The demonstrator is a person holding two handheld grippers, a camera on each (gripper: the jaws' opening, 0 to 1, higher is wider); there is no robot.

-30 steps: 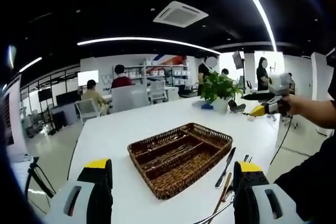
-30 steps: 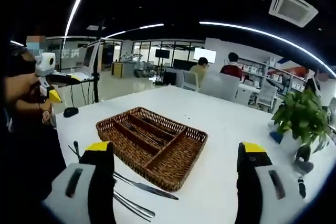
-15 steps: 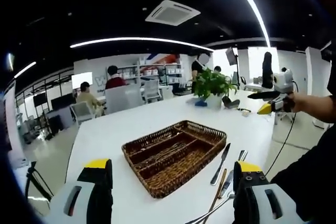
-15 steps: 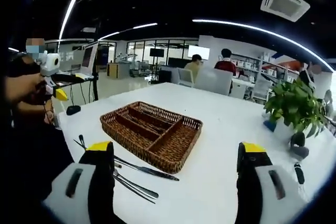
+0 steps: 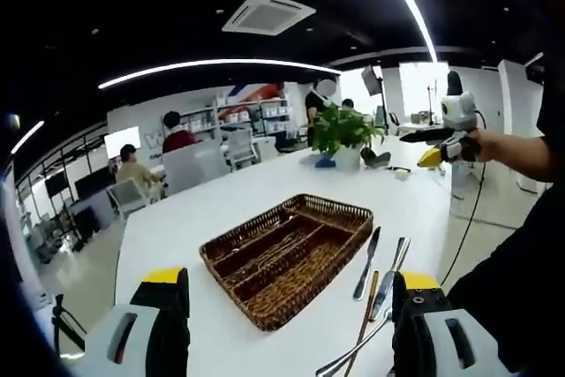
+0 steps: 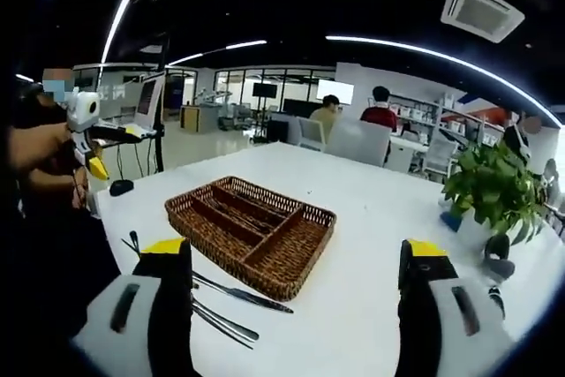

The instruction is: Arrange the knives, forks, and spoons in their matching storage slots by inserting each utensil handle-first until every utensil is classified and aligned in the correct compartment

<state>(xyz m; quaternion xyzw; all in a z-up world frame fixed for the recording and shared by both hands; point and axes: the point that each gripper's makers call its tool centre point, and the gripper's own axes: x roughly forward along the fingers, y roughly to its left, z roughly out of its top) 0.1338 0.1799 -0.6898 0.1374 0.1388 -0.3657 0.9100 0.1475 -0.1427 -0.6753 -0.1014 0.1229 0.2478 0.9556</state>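
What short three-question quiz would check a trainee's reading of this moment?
1. True or false: the loose utensils lie on the table beside the tray.
2. The tray is made of: A wicker, B steel, C glass?
3. Fill in: both grippers' jaws stand ____.

Key: 1 true. 2 A. 3 open; the left gripper and right gripper hold nothing.

I count one basket (image 5: 287,258) on the bench (image 5: 177,227), one knife (image 5: 367,262) beside it among a few loose utensils I can't number, one plant (image 5: 342,130), two seated people
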